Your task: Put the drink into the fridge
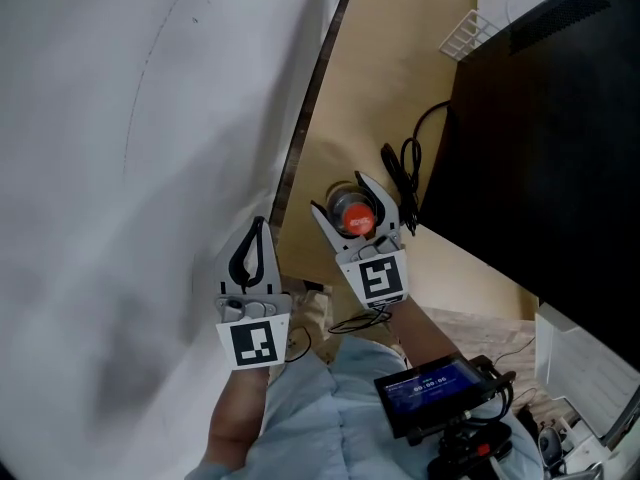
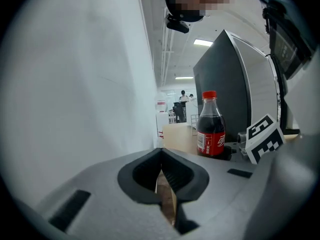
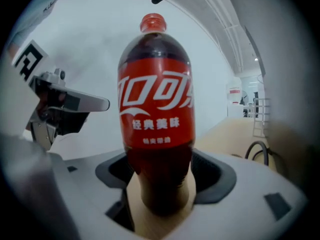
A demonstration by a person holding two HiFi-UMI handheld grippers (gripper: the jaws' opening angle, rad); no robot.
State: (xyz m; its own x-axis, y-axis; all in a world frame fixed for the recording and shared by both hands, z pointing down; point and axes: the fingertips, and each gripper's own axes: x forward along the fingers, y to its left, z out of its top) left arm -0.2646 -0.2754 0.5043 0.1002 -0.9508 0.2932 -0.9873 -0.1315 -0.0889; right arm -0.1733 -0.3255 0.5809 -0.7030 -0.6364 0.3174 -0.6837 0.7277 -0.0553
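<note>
**Beside the dark fridge, cola gripped and waiting**

From the head view, the right tool (image 1: 342,196) was clamped round the drink (image 1: 354,218), a cola bottle seen cap-first from above, over a tan floor (image 1: 400,88). The fridge (image 1: 560,138) filled the frame from 1 to 4 o'clock of the bottle as a dark mass, and no open door showed. A white wall (image 1: 120,168) ran along at 9 o'clock. The left tool (image 1: 258,230) sat at 8 o'clock of the bottle with its jaws together and nothing in them, probably left free to work the fridge door. A black cable (image 1: 405,168) lay at 1 o'clock of the bottle, near the fridge's foot.

From the left gripper view, the jaws met with only a thin slit between them, and nothing was held. The drink (image 2: 211,126) stood upright at 1 o'clock, with the fridge's dark side (image 2: 225,79) just behind it.

From the right gripper view, the jaws pressed on the drink's (image 3: 156,114) lower body, below the red label. The low hold likely served to carry the bottle upright, cap (image 3: 152,21) at 12 o'clock. Whether its base touched the floor could not be told. The left tool (image 3: 65,104) showed at 9 o'clock, apart from the bottle. The drink was not yet inside the fridge, so the task looked to be at its start.
</note>
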